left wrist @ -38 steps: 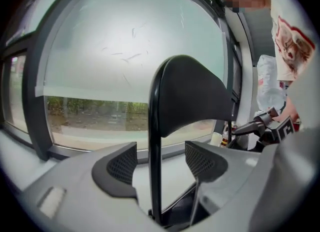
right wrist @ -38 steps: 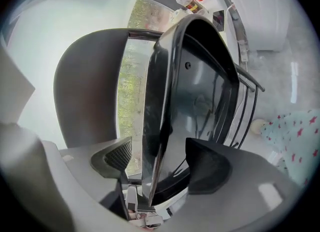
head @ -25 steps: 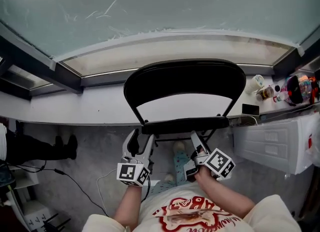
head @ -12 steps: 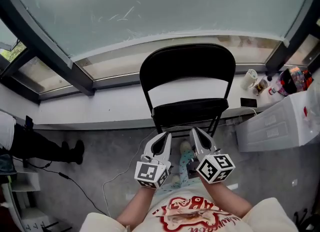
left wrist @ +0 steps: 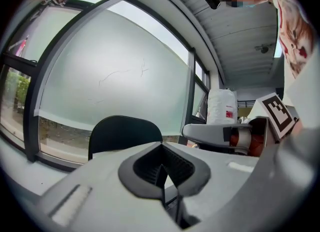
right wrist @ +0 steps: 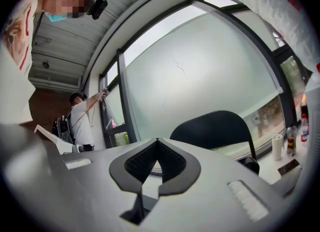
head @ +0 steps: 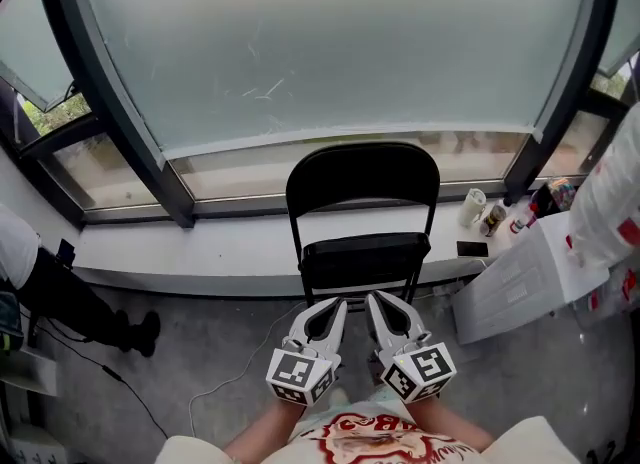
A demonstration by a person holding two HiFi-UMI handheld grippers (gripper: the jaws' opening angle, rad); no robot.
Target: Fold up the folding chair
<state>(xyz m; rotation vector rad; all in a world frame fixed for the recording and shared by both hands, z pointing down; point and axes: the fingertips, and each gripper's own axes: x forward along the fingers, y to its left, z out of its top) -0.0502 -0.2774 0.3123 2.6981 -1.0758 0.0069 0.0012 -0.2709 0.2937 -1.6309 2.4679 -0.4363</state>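
Folding chair [head: 362, 192] stands upright against the window ledge [head: 200, 242], just beyond my grippers. My left gripper [head: 337, 303] has its jaws pressed together; my right gripper [head: 372, 298] has just closed its jaws, empty.

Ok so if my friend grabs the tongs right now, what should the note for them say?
Left tongs: shut, empty, not touching the chair.
Right tongs: shut, empty, also clear of it.
Folding chair: stands against the window ledge, just beyond both tongs.
Done: the seat looks tipped up, so it is probably folded, but I can't be sure from here.
Left: check that it is flat. If not, push the seat up the rest of the way.
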